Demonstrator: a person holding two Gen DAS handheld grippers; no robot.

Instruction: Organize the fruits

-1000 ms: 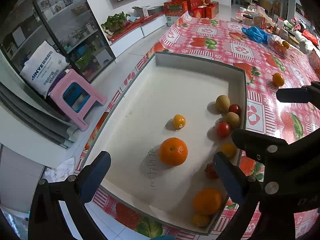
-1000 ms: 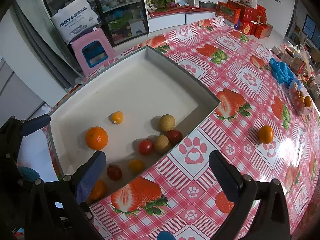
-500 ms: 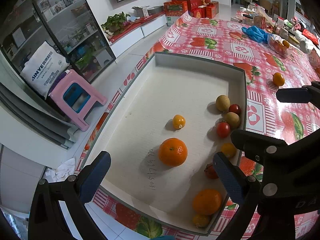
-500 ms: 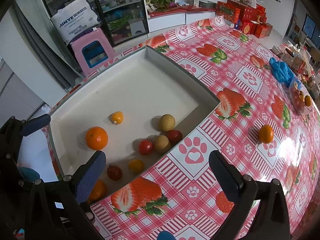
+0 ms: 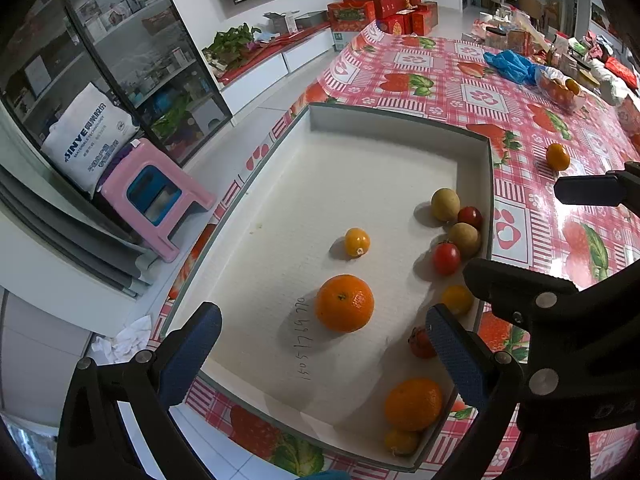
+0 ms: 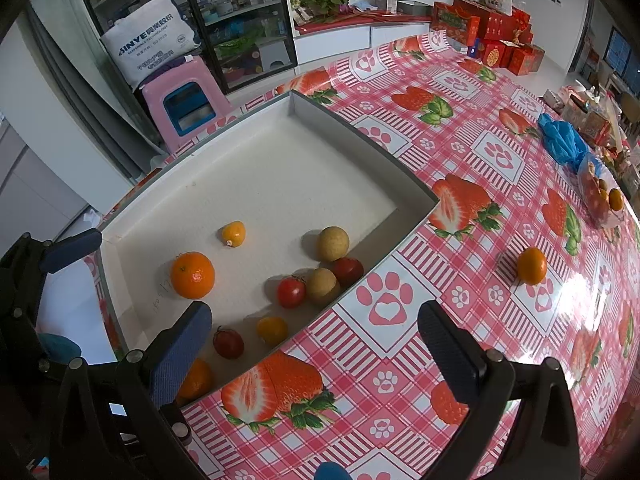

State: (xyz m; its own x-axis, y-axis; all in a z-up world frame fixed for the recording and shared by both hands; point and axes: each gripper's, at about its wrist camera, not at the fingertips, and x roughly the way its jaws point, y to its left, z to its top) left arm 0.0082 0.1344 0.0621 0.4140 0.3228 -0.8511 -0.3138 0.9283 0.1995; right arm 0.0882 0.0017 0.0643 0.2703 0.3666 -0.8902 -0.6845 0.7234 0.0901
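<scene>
Fruits: one small round orange tangerine [image 6: 531,266] left out on the red-and-pink checked tablecloth [image 6: 460,288], well apart from the shallow white cardboard tray [image 6: 360,134] holding all the others. Right gripper [image 6: 316,346] spread wide and empty, hovering over the tray's near wall; left gripper [image 5: 320,344] likewise gaping and empty above the large orange [image 5: 345,303] inside the tray. Best done, probably, with the right gripper: swing outward over the cloth, straddle the tangerine at its widest part, close gently to avoid rolling or bruising. Then lift clear over the tray wall and set down in a bare patch, away from the red cherry tomatoes [image 6: 291,291] and tan round fruits [image 6: 333,243] crowded against that wall.
</scene>
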